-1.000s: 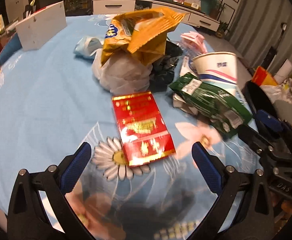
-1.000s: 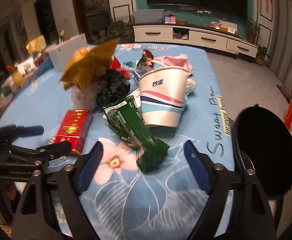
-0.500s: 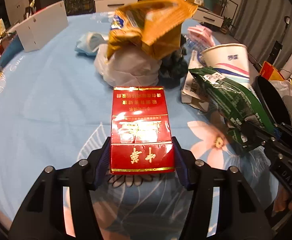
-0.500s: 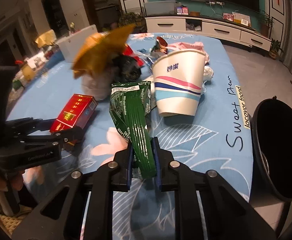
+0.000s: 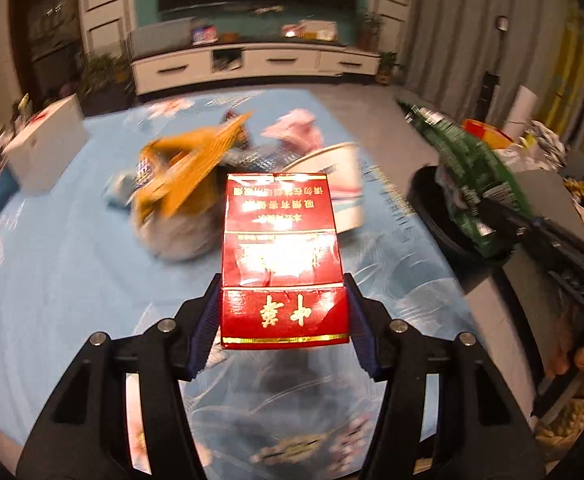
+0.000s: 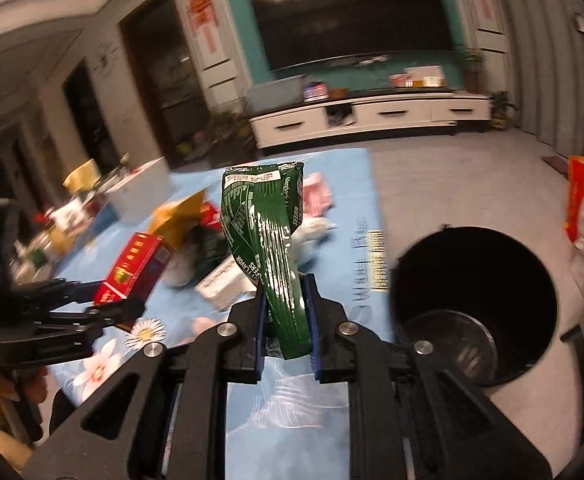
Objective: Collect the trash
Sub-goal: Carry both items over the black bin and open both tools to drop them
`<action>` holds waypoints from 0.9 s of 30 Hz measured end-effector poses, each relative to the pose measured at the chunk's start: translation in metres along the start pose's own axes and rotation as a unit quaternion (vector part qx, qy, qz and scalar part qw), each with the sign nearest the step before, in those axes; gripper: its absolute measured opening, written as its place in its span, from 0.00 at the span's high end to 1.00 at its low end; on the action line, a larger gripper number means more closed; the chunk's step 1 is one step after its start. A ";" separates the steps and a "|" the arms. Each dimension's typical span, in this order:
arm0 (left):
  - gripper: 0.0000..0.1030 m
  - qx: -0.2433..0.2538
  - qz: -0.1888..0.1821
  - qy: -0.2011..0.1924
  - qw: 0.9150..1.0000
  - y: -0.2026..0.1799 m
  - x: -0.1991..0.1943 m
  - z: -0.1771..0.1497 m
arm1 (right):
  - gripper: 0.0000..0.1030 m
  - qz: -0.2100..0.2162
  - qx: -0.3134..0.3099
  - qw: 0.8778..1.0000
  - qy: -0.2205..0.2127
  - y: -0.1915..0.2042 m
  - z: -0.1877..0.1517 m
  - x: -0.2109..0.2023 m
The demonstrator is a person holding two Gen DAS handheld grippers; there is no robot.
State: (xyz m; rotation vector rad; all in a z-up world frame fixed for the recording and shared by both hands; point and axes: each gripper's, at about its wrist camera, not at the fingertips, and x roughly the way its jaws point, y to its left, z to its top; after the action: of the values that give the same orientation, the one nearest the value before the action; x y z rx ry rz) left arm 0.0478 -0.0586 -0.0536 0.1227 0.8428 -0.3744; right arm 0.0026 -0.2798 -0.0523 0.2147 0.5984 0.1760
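The left gripper (image 5: 284, 316) fingers clamp a red box (image 5: 282, 256) above the desk (image 5: 52, 280), long axis pointing away. The right gripper (image 6: 286, 320) fingers pinch a green wrapper (image 6: 268, 240), roughly upright, beside the black bin (image 6: 472, 304).

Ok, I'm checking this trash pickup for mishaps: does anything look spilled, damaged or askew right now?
Nothing is spilled. The green snack wrapper in the right claw is crumpled and twisted, and the paper cup lies tipped on its side on the blue tablecloth. The left claw grips the red cigarette box squarely.
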 end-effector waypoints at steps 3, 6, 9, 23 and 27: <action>0.43 0.028 -0.023 -0.008 0.999 -0.035 0.006 0.019 | 0.83 -0.026 0.033 0.999 -0.010 -0.025 -0.003 -0.007; 0.43 0.053 -0.042 -0.011 0.998 -0.063 0.015 0.030 | 0.83 -0.063 0.069 0.995 -0.016 -0.054 -0.009 -0.013; 0.43 0.071 -0.065 -0.007 0.995 -0.088 0.031 0.043 | 0.83 -0.099 0.097 0.990 -0.014 -0.077 -0.015 -0.017; 0.43 0.129 -0.157 0.042 0.978 -0.202 0.133 0.084 | 0.81 -0.205 0.194 0.958 0.042 -0.155 -0.040 -0.001; 0.43 0.143 -0.160 0.048 0.976 -0.213 0.152 0.086 | 0.77 -0.208 0.203 0.955 0.053 -0.165 -0.045 0.006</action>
State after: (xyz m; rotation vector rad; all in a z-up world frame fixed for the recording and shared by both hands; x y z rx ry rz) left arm 0.1214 -0.3194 -0.1010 0.2764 0.9012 -0.7987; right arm -0.0018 -0.4307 -0.1328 0.4719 0.7714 -0.3503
